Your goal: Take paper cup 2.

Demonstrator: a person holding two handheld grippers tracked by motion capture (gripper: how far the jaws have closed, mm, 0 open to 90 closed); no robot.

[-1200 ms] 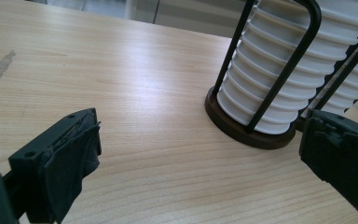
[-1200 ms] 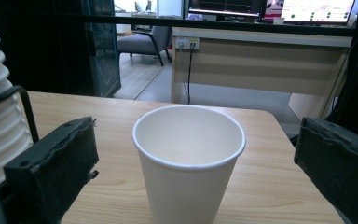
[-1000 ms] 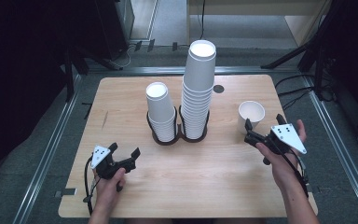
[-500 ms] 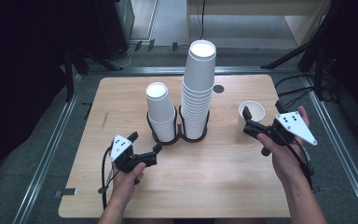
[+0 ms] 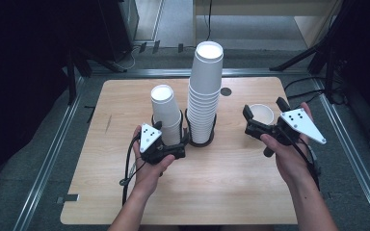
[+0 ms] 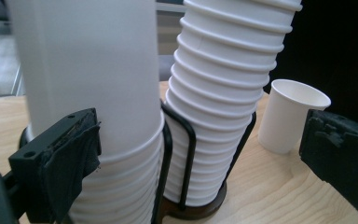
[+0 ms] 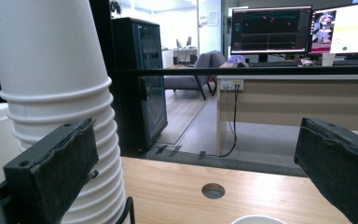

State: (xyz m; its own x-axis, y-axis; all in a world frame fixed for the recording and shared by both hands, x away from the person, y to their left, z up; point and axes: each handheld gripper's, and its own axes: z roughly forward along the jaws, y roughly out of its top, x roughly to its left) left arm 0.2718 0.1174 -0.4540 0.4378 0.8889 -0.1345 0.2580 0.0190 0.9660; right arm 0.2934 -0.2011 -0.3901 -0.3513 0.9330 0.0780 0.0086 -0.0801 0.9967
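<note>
Left claw [image 5: 179, 144]: is being held low, its jaws being kept wide apart and pointed forward and rightward.
Left hand [image 5: 149, 161]: is being wrapped around the claw body from below.
Right claw [image 5: 265, 109]: is being held with jaws spread wide, aimed forward.
Right hand [image 5: 286, 151]: is being closed around the handle, forearm being extended from the bottom edge.

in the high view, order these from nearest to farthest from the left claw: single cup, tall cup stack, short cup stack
1. short cup stack, right at the left claw, table's left.
2. tall cup stack, next to it, centre.
3. single cup, far right, by the right claw.
</note>
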